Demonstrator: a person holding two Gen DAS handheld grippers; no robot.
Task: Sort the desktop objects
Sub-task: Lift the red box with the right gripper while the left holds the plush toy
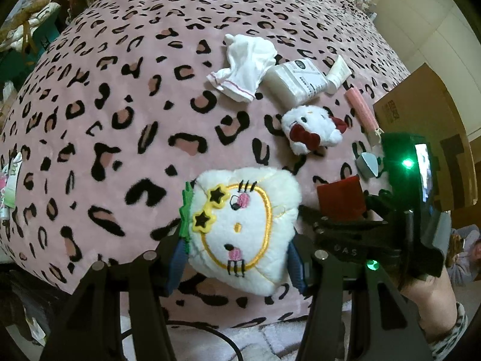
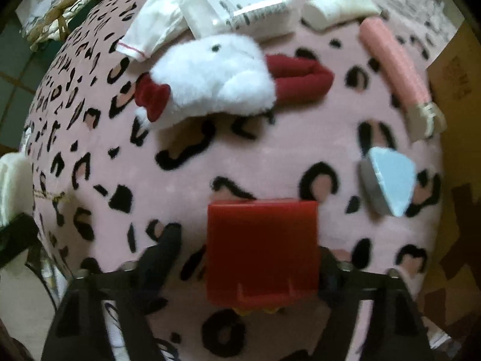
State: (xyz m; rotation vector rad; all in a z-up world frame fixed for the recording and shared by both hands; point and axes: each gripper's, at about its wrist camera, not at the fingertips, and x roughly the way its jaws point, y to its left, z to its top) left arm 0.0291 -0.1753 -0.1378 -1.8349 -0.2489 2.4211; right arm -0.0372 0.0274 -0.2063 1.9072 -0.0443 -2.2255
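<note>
nearest the lens: left gripper (image 1: 237, 266) clamped on the white round plush face with yellow star glasses (image 1: 245, 225), low over the pink leopard-print blanket (image 1: 120, 105). right gripper (image 2: 249, 255) apart around the red square box (image 2: 263, 249), left finger (image 2: 163, 240) clearly off it, right side hidden. risk: soft blanket, box could tip, or slide toward the pale blue wedge (image 2: 387, 177).

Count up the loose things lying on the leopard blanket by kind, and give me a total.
Plush toys: 2, the star-glasses plush and the white cat plush
Tubes: 2, white tube, pink tube
White cloth: 1
White packet: 1
Red box: 1
Blue wedge: 1
Total: 8
</note>
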